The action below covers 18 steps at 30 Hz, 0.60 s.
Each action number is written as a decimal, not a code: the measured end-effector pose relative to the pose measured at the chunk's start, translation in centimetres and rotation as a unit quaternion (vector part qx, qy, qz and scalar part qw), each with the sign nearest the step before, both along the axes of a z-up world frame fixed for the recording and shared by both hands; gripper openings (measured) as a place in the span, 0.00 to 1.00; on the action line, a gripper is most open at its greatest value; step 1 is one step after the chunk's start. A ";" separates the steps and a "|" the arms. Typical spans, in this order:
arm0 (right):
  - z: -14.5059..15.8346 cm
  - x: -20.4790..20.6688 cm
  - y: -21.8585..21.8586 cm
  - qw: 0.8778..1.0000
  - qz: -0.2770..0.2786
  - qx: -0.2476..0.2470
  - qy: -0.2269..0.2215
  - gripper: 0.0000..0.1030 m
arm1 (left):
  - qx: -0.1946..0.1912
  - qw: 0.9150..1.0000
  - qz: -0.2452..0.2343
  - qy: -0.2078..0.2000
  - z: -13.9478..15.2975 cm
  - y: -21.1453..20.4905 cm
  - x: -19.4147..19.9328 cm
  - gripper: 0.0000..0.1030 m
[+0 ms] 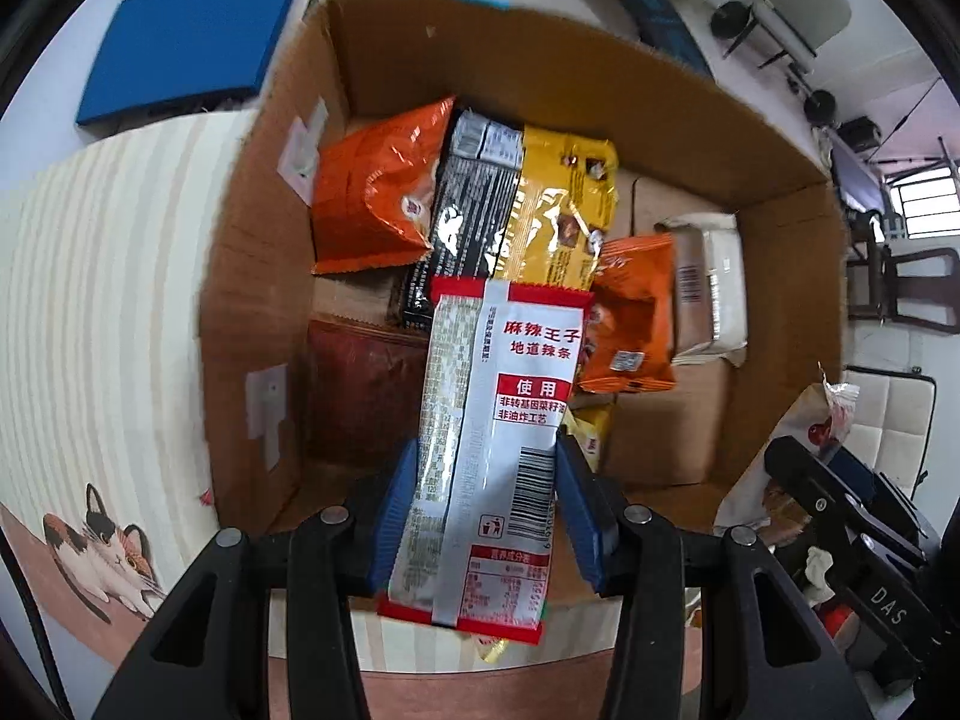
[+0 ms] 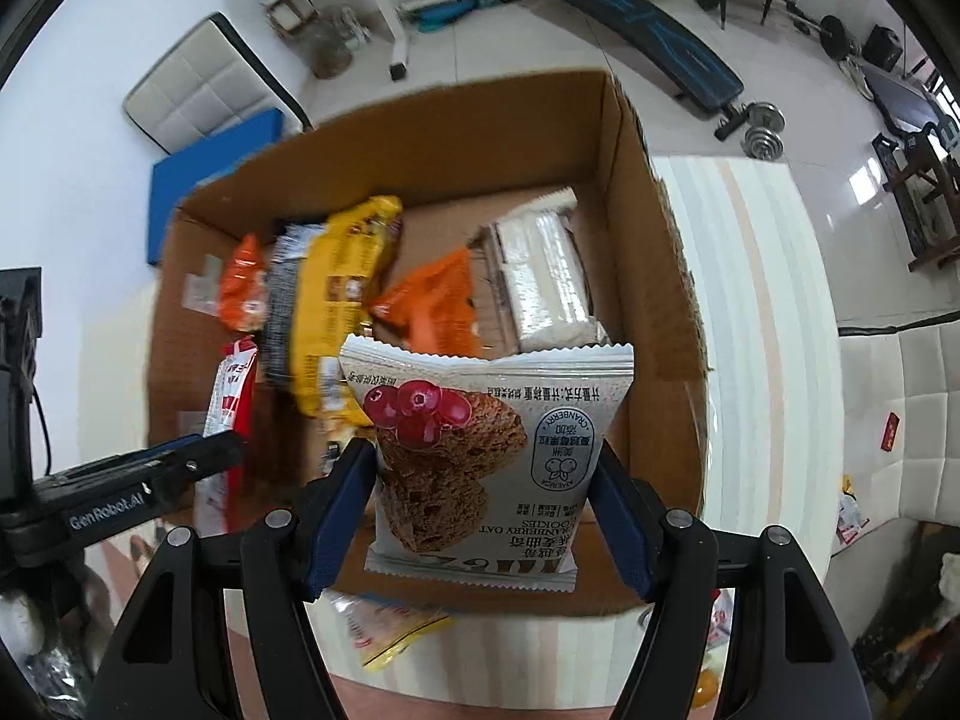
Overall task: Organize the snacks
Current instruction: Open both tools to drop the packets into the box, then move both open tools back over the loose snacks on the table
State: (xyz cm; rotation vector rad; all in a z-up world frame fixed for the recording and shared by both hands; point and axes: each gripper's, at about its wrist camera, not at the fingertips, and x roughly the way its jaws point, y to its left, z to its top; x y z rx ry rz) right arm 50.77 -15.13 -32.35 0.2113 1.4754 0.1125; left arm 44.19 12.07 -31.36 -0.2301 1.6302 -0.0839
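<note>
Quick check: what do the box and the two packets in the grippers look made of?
Box: plain brown corrugated cardboard, matte, with frayed cut edges. Red-and-silver packet: glossy plastic film, probably foil-lined, with crimped ends. Cranberry cookie packet: smoother, less shiny printed film with a zigzag seal.

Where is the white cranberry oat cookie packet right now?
In the right wrist view, the white cranberry oat cookie packet is clamped in the right gripper, over the near edge of the open cardboard box.

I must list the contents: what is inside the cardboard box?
Inside the cardboard box: an orange packet, a black packet, a yellow packet, a smaller orange packet and a clear-wrapped pale pack. The packets hide what lies below.
</note>
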 end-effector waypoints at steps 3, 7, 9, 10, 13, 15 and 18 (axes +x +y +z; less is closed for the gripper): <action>-2.2 0.2 0.1 0.999 0.017 0.006 0.046 0.72 | -0.006 1.000 -0.008 0.016 -1.5 -0.5 0.0 0.44; -3.3 -0.1 0.5 0.998 0.026 -0.013 0.062 0.92 | -0.004 1.000 -0.005 0.027 -2.4 -0.9 0.4 0.46; -3.2 -0.1 0.5 0.998 0.031 -0.017 0.061 0.92 | 0.000 1.000 -0.005 0.024 -2.4 -0.9 0.9 0.53; -3.1 -0.2 0.6 0.998 0.031 -0.019 0.059 0.92 | 0.003 1.000 -0.007 0.020 -2.2 -0.9 0.9 0.54; -2.5 -0.4 0.7 0.998 0.035 -0.024 0.052 0.92 | 0.011 1.000 -0.012 0.009 -1.4 -1.1 0.8 0.82; -2.1 -0.5 0.8 0.998 0.038 -0.022 0.043 0.94 | 0.011 1.000 -0.013 0.004 -0.9 -1.2 0.6 0.82; -1.4 -0.5 1.3 0.998 0.050 -0.036 0.027 0.96 | 0.015 1.000 -0.018 -0.009 0.3 -1.3 0.1 0.82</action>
